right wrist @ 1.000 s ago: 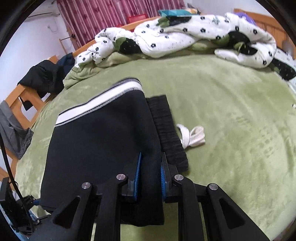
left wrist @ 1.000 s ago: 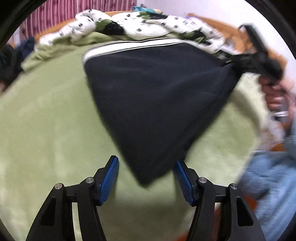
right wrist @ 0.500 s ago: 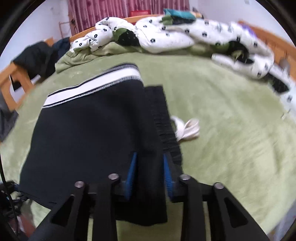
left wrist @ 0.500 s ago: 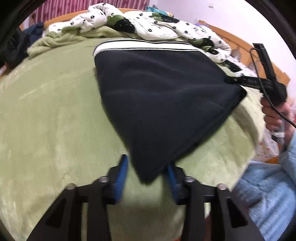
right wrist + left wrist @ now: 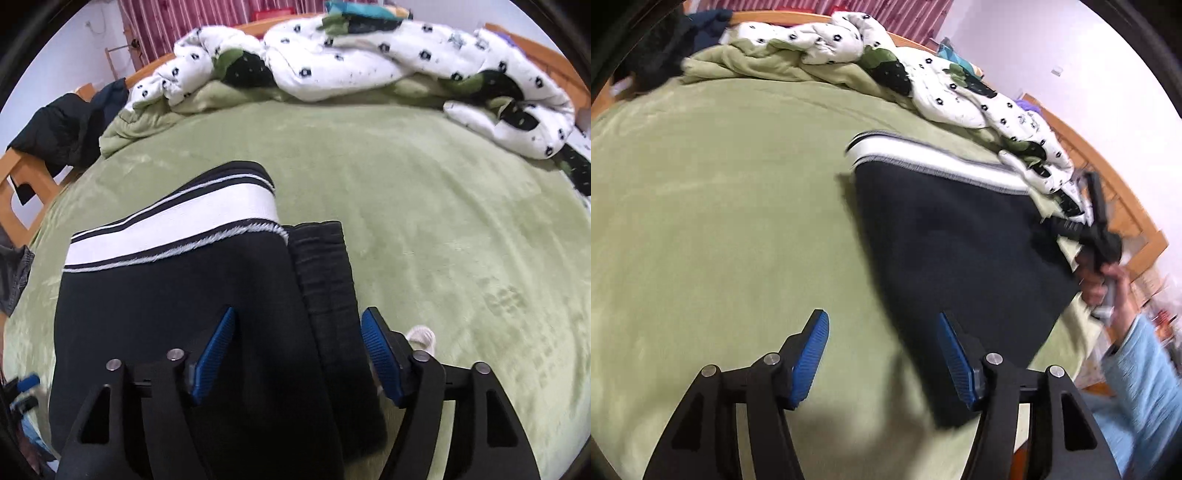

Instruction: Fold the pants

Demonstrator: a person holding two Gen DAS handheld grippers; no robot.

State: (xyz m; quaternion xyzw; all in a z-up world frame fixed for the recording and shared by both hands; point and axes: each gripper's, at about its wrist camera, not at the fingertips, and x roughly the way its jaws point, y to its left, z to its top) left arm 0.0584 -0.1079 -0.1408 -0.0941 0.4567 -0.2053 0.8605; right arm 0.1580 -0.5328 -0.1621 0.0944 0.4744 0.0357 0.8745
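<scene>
On green blanket (image 5: pixel 424 206), folded pants (image 5: pixel 177 302)

Left gripper (image 5: pixel 882 354): I see it tilted down, jaws opening, nothing between the blue pads.
Right gripper (image 5: pixel 297 354): I see it tilted down, jaws opening, pads apart and pressing nothing.
Right hand (image 5: pixel 1095 278): it grips the black handle at far right; light blue sleeve (image 5: pixel 1141 373) behind.

Black pants (image 5: pixel 177 314) with white-striped cuff, folded flat on the green blanket (image 5: pixel 424 206), ribbed waistband alongside.
</scene>
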